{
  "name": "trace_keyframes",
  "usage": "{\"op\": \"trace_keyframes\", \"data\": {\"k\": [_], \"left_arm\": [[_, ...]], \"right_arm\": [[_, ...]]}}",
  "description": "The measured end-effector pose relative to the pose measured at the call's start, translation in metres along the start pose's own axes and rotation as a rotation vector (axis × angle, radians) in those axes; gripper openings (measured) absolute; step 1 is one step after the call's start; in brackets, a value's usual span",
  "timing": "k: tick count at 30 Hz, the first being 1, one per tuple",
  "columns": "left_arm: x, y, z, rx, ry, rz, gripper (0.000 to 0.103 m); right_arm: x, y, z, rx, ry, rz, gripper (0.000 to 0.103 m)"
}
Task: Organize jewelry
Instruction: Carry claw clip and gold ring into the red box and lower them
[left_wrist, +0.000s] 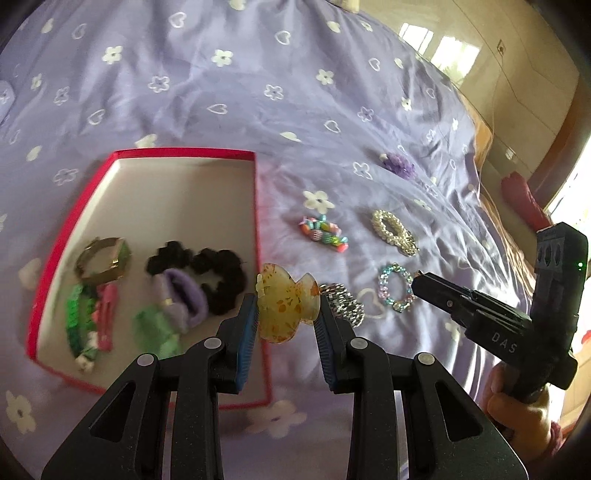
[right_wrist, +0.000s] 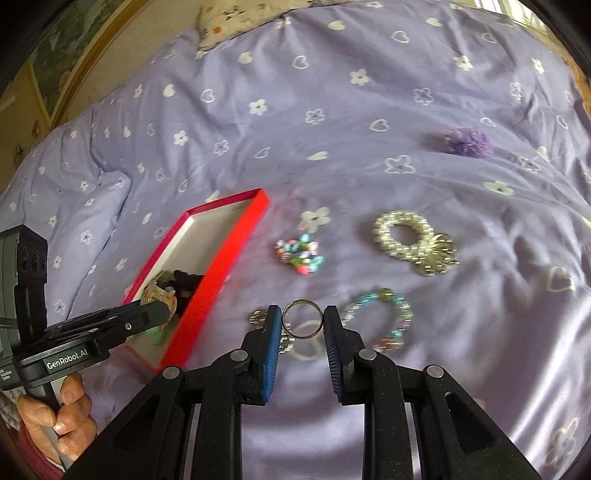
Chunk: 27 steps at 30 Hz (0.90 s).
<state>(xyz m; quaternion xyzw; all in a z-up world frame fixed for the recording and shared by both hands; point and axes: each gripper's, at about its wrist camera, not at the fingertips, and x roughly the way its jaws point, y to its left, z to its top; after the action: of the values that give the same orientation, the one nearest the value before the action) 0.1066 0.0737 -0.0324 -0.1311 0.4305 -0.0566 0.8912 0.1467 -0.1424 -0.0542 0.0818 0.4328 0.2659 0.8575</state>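
My left gripper is shut on an amber hair claw and holds it over the right edge of the red box. The box holds a gold bangle, black scrunchie, purple and green hair ties and pink clips. My right gripper is shut on a metal ring, held above the bedspread. A silver chain piece lies under it. A pastel bead bracelet, a pearl scrunchie, a colourful bead bracelet and a purple pom lie on the bed.
The purple flowered bedspread covers the whole surface, with folds at the left. A pillow lies at the far edge. The left gripper shows in the right wrist view over the box. A wooden floor lies beyond the bed.
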Motion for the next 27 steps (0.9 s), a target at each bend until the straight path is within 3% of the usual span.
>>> {"op": "trace_keyframes", "data": {"k": [27], "left_arm": [[-0.045, 0.100, -0.019, -0.133, -0.037, 0.134, 0.028]], "right_arm": [[0.049, 0.104, 0.002, -0.133, 0.076, 0.151, 0.023]]}}
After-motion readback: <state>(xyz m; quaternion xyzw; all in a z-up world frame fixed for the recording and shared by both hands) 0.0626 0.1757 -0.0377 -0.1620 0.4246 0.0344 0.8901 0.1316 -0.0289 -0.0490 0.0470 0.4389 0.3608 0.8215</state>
